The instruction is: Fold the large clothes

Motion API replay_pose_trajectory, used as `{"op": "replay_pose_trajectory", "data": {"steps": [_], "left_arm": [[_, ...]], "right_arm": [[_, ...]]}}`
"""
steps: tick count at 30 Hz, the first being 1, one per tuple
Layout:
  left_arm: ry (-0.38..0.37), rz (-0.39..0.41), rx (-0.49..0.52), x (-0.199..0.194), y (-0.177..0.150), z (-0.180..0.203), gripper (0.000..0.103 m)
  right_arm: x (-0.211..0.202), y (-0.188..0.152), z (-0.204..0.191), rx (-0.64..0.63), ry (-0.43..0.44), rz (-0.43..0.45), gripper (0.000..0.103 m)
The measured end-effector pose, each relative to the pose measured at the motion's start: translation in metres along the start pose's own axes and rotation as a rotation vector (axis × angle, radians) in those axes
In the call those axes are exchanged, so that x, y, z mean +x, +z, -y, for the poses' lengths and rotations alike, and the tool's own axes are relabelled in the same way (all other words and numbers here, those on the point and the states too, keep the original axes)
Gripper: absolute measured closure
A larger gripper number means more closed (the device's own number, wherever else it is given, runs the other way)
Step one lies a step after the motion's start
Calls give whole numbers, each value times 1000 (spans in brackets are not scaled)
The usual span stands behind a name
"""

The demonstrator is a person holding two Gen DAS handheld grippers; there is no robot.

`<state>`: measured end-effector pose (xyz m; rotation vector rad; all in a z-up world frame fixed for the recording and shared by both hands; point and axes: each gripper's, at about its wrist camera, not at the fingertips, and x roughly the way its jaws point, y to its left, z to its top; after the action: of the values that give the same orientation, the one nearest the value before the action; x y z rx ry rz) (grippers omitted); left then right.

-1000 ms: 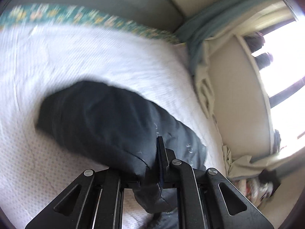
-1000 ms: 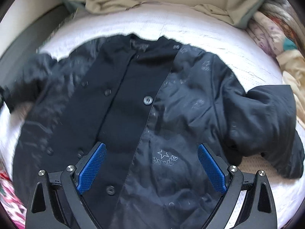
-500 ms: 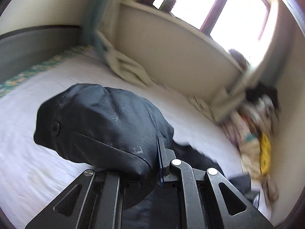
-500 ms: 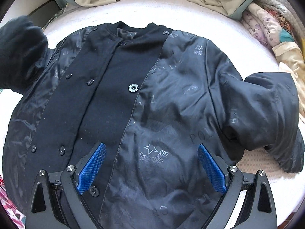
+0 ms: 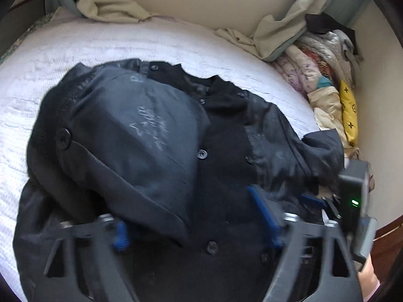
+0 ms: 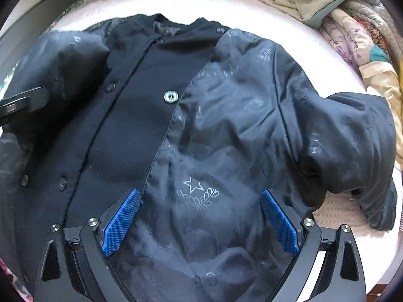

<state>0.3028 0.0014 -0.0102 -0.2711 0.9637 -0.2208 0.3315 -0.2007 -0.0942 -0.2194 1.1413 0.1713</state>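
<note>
Hovering above the jacket point(image 6: 226, 136), the right gripper point(image 6: 200, 222) had its jaws spread wide, both blue pads point(image 6: 121, 221) bare and clear of the cloth. A star emblem point(image 6: 195, 192) on the jacket's lining lay between the pads. The left gripper point(image 5: 196, 224) also stood with its jaws apart; the folded-in sleeve point(image 5: 131, 146) lay over the gap, draped across the left finger, and blur prevented confirming whether any cloth touched the pads.

The jacket lay on its back on the white bedspread point(image 5: 75, 50), collar toward the far wall, front panels overlapped. A large button point(image 6: 170, 97) sat on the dark placket, left of the lining panel. The sleeve on the left-gripper side was folded inward across the jacket's chest, cuff button point(image 5: 63, 136) facing up. The opposite sleeve point(image 6: 352, 136) stuck out to the jacket's right, bunched and bent at the elbow, its end resting on the bedspread.

Beyond the jacket's collar, beige cloth point(image 5: 113, 7) lay crumpled against the wall. Right of the jacket, a pile of clothes point(image 5: 325, 75) sat at the bed's corner. In the left wrist view, the right gripper's body with a green light point(image 5: 354, 202) appeared just right of the jacket's hem.
</note>
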Motion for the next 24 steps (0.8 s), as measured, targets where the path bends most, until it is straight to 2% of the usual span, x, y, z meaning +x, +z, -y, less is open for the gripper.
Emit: {"op": "replay_pose_trajectory", "data": {"steps": [4, 5, 7, 9, 11, 14, 15, 17, 20, 22, 24], "left_arm": [[-16, -20, 64, -14, -9, 20, 13], [-21, -35, 77, -18, -11, 24, 13], [-56, -57, 104, -26, -15, 32, 13], [-69, -47, 129, -40, -16, 33, 13], [-25, 9, 149, -61, -16, 31, 13], [112, 83, 127, -85, -15, 13, 9], [175, 105, 93, -93, -15, 1, 8], [234, 136, 15, -102, -15, -22, 2], [322, 178, -75, -106, -20, -56, 2], [359, 171, -119, -105, -19, -76, 2], [354, 169, -159, -106, -15, -91, 2]], "right_arm": [[6, -2, -2, 1, -6, -12, 5], [10, -2, -2, 10, 3, -25, 1], [18, -3, -1, 27, 23, -52, 0], [22, -3, 0, 32, 33, -58, 0], [25, -4, 0, 36, 36, -58, 0], [26, -7, -2, 44, 22, -56, 0], [26, -8, -2, 50, 17, -48, 0], [27, -10, -4, 51, 11, -30, 0], [25, -9, -6, 40, 12, -30, 0], [19, -5, -8, 16, 0, -36, 0], [2, -2, -18, -38, -37, 25, 5]]}}
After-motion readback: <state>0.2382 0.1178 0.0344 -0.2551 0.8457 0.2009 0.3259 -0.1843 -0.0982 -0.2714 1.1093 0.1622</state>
